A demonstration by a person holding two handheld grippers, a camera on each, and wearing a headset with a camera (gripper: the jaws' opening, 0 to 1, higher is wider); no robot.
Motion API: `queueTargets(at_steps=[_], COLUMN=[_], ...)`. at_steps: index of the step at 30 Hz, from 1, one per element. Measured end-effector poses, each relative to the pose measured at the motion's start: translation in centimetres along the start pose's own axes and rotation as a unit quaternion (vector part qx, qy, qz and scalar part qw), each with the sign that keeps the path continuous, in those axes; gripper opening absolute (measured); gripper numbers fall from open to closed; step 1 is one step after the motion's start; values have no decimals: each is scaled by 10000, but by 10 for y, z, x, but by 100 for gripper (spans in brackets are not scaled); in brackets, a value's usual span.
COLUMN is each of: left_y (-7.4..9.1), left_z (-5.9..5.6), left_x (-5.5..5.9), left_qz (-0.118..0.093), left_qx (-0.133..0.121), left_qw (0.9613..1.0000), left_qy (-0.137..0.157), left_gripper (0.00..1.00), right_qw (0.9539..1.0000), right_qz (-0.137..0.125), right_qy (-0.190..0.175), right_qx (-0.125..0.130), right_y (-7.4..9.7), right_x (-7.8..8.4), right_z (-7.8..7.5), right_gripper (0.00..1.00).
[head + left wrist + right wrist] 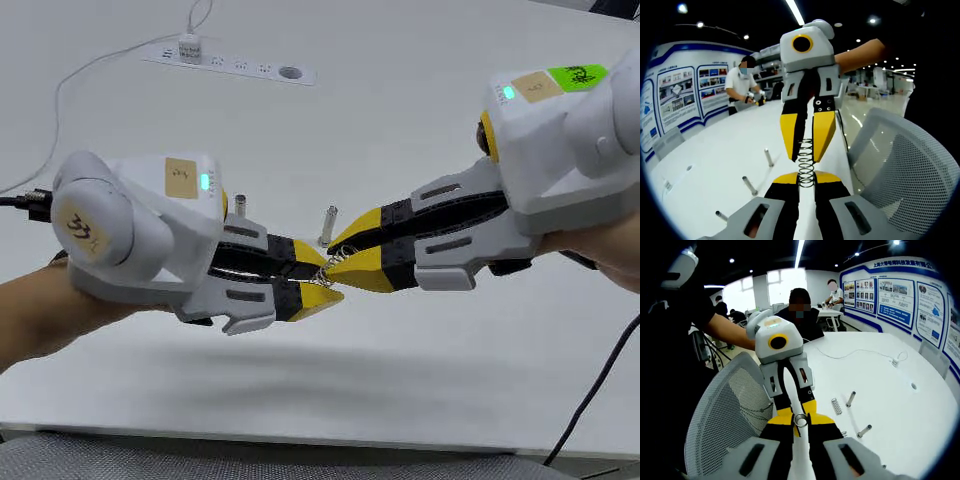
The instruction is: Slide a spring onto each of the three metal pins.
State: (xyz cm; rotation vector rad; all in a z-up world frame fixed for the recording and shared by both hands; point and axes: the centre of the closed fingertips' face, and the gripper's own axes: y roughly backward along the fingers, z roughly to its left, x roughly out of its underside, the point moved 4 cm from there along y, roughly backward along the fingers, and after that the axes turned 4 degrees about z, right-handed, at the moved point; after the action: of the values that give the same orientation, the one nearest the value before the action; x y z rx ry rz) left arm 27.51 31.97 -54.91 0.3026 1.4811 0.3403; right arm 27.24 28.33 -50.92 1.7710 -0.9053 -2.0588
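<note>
The left gripper (805, 178) and right gripper (800, 422) both clamp one spring (806, 157), so this is likely a regrip. Next, one releases. The other aligns the spring over a pin (328, 225).

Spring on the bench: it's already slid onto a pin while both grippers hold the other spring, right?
No. The spare spring lies on the bench beside a pin, not on it; the right gripper view shows this. The left gripper and right gripper do hold the other spring.
</note>
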Motion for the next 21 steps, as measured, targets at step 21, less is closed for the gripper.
queueTargets(at_steps=[21], left_y=[0], left_z=[1], left_x=[3], left_qz=[24], left_qx=[-61], left_qw=[9999], left_qy=[85], left_gripper=[11], right_qw=[9995], right_qz=[-204], right_qy=[-84], right_qx=[224], right_y=[-9], right_x=[-6], right_z=[1], right_gripper=[10])
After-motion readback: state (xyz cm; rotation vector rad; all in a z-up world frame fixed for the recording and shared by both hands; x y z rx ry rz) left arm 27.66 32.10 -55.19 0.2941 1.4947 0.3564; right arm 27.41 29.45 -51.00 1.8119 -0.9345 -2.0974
